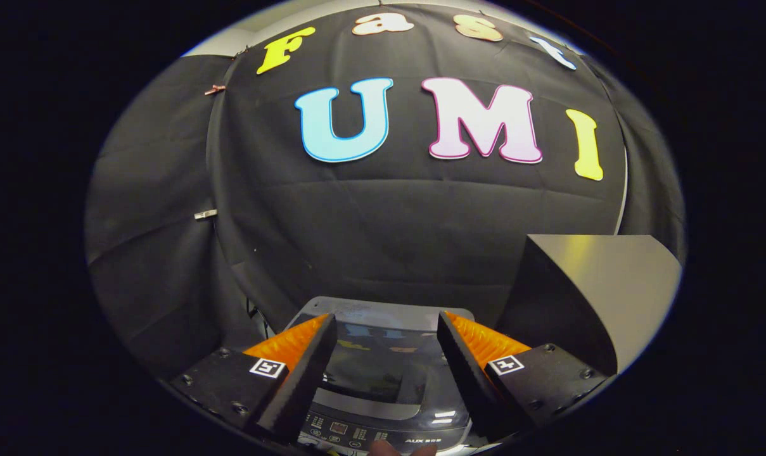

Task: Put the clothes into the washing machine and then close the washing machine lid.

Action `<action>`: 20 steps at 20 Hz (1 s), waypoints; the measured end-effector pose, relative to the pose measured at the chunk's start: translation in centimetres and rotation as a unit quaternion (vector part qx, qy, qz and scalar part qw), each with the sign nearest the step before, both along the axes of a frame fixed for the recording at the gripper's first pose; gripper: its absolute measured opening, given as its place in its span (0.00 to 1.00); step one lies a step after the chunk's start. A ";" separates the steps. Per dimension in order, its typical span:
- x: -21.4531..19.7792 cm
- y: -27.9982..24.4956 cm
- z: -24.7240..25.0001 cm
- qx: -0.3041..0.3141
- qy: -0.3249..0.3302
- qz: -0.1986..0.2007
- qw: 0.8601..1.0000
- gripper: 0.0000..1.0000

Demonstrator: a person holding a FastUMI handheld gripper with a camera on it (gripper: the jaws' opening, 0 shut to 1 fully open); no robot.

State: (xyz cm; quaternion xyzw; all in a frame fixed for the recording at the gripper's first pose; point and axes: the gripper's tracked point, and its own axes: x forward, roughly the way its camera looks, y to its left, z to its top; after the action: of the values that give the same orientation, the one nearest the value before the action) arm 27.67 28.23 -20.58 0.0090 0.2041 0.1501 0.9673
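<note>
A grey top-loading washing machine (383,316) stands below and just ahead of my fingers, against the black cloth wall. Its dark glass lid (383,370) lies flat and shut over the tub, reflecting the wall. The control panel (363,434) with small buttons runs along the machine's near edge, between the finger bases. My gripper (386,326) hovers above the lid, open, with a wide gap and nothing between the fingers. A bit of a hand (398,448) shows at the panel's near edge.
A grey table or counter (611,278) with a dark side face stands to the right of the machine, its corner close to the right finger. The black cloth wall (383,221) hangs right behind the machine. Dark cables (256,316) hang at the machine's back left.
</note>
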 end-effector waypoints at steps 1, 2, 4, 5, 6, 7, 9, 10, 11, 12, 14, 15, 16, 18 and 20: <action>-0.2 -0.5 0.4 0.004 -0.006 -0.007 1.000 1.00; -0.3 -0.8 0.8 0.006 -0.013 -0.010 1.000 1.00; -0.8 -1.6 1.7 -0.001 -0.025 -0.014 1.000 1.00; -1.1 -1.9 2.0 -0.005 -0.030 -0.015 0.999 1.00; -1.3 -2.1 2.4 -0.009 -0.035 -0.015 0.999 1.00; -1.7 -2.4 3.1 -0.014 -0.042 -0.017 0.999 1.00; -2.3 -3.3 4.6 -0.022 -0.059 -0.022 0.998 1.00; -2.7 -3.6 5.6 -0.022 -0.069 -0.023 0.997 1.00; -3.2 -4.0 6.5 -0.023 -0.079 -0.025 0.996 1.00; -3.5 -4.3 7.6 -0.022 -0.088 -0.027 0.996 1.00; -4.5 -4.8 9.4 -0.016 -0.103 -0.027 0.994 1.00; -5.1 -5.0 10.1 -0.015 -0.107 -0.026 0.994 1.00; -5.5 -5.2 10.9 -0.016 -0.111 -0.026 0.993 1.00; -6.3 -6.4 12.6 -0.020 -0.124 -0.031 0.992 1.00; -7.3 -7.6 13.8 -0.024 -0.133 -0.037 0.990 0.99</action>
State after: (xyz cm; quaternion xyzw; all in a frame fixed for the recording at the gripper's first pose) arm 20.34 20.62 -6.73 -0.0271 0.0766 0.1088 0.9907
